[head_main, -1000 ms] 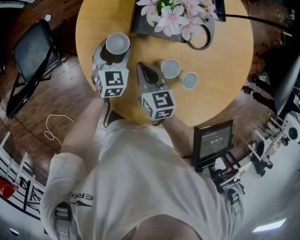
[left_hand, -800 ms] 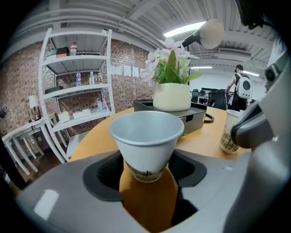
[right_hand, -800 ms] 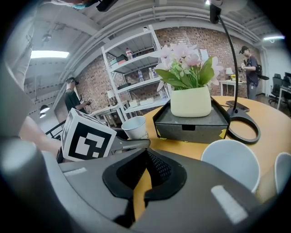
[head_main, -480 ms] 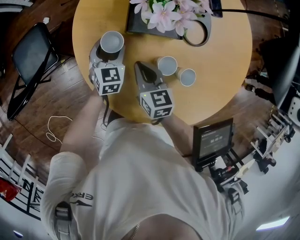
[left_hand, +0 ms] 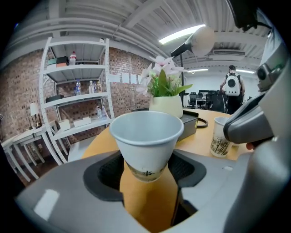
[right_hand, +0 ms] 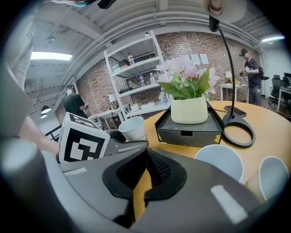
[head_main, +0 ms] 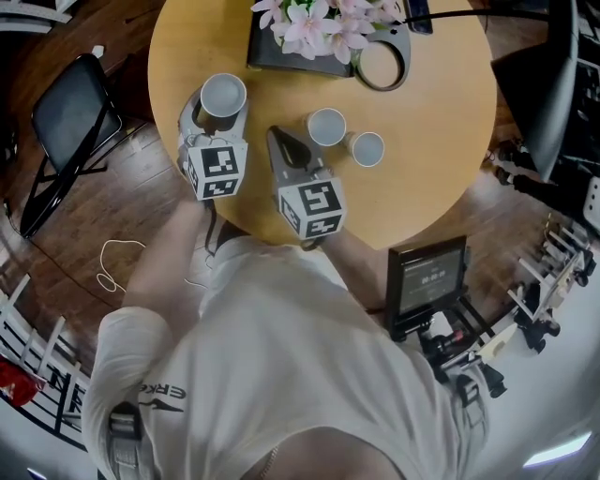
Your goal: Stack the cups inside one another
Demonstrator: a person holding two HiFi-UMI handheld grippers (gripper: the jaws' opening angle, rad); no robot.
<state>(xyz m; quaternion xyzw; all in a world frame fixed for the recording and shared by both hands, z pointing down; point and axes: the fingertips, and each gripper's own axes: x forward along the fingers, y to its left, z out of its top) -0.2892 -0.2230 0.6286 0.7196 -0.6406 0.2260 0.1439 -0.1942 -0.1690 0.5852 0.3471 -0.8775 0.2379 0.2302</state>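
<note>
My left gripper is shut on a white paper cup near the table's left edge. In the left gripper view the cup stands upright, and the pads of that gripper press on its base. Two more cups stand side by side in the middle of the table. My right gripper points at the nearer one, just short of it, shut on nothing. The right gripper view shows this gripper with both cups ahead to the right.
A flower pot on a black tray and a lamp's ring base stand at the back of the round wooden table. A folding chair is at the left, a monitor at the lower right.
The left jaws have drawn in onto the cup and lifted it slightly. The right gripper and the other two cups have kept their places.
</note>
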